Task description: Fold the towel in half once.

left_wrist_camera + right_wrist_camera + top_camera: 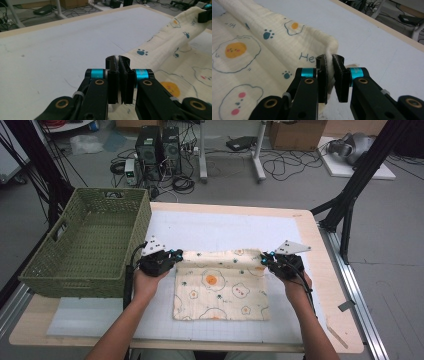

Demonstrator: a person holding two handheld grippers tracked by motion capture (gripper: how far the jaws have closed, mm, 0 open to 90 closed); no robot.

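A cream cloth (220,287) printed with fried eggs and paw marks lies on the white mat, its far edge lifted and rolled toward me. My left gripper (175,255) is shut on the cloth's far left corner; in the left gripper view the jaws (118,61) pinch thin fabric while the cloth (172,42) stretches away to the right. My right gripper (264,259) is shut on the far right corner, and in the right gripper view (330,60) a fold of the cloth (262,50) is squeezed between the pads.
A green woven basket (50,267) stands at the table's left, close to my left hand. The white mat (220,227) runs on beyond the cloth to the wooden table edge (305,217). Cables and computer cases lie on the floor behind.
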